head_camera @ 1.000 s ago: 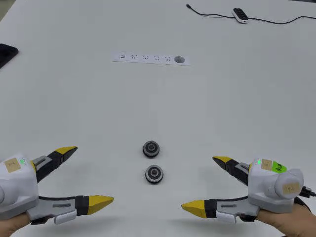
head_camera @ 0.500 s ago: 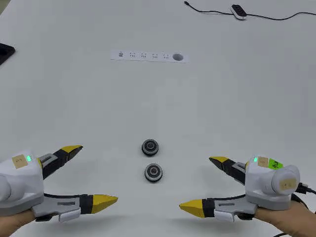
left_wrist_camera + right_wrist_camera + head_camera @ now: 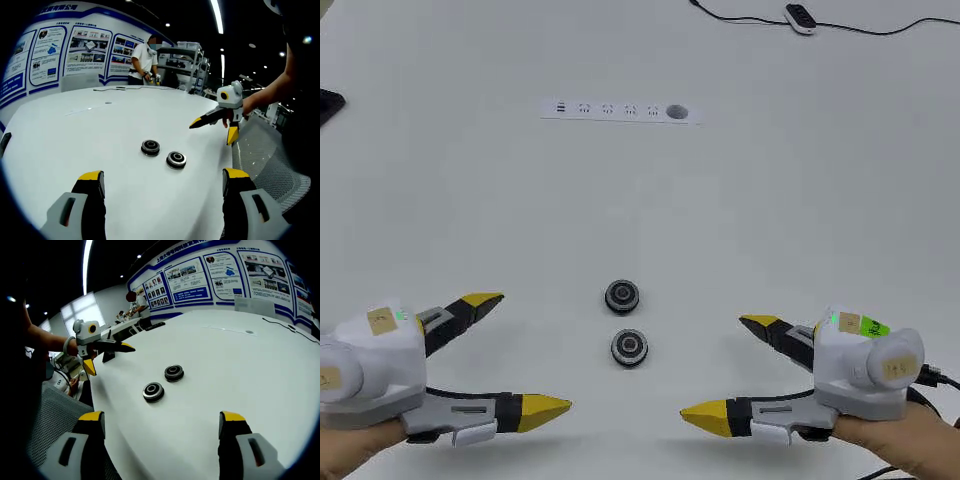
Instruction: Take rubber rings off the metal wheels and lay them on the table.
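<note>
Wheels: two black-ringed metal wheels [image 3: 622, 296] [image 3: 629, 348], near the white table's [image 3: 800, 200] front edge
Left gripper [image 3: 536, 351]: jaws released
Right gripper [image 3: 711, 366]: jaws released
Beyond: white power strip [image 3: 620, 110]

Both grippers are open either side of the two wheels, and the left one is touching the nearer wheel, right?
No. The left gripper is not touching the nearer wheel; the head view shows a clear gap between them. Both it and the right gripper are open, either side of that wheel and the farther wheel.
</note>
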### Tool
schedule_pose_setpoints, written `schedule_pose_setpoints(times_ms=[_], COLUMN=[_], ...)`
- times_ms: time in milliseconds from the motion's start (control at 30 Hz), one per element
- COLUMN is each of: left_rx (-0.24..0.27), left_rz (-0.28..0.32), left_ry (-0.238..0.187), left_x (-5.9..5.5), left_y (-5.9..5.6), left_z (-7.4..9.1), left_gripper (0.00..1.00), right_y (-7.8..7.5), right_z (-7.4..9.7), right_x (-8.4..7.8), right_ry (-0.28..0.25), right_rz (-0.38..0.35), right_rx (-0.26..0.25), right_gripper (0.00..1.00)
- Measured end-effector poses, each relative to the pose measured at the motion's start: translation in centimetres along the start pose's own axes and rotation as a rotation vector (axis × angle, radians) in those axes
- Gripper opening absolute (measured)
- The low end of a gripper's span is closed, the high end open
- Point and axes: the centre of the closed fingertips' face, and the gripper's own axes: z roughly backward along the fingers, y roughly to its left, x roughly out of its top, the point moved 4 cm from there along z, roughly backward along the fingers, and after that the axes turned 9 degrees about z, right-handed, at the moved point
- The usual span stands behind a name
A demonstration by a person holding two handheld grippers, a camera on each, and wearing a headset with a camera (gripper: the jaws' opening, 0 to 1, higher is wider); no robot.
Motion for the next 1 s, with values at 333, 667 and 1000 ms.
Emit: schedule_pose_setpoints(times_ms=[333,667,1000], left_rx=[-0.026,-0.052,-0.077], left_rz=[-0.009,-0.02,-0.033], left_ry=[0.016,0.03,0.043], left_x=[0.0,0.3,0.5], left_y=[-0.4,-0.9,-1.4], left_z=[-0.9,-1.9,-2.9], left_gripper=[1.0,0.98,0.98], right_y=[0.1,0.2,0.1], right_z=[-0.1,0.0,0.0], right_x=[-0.1,-0.2,-0.3], right_ry=[0.002,0.001,-0.004], right_rz=[-0.009,-0.018,-0.025], right_rx=[0.006,0.005,0.004], right_gripper=[0.95,0.95,0.94])
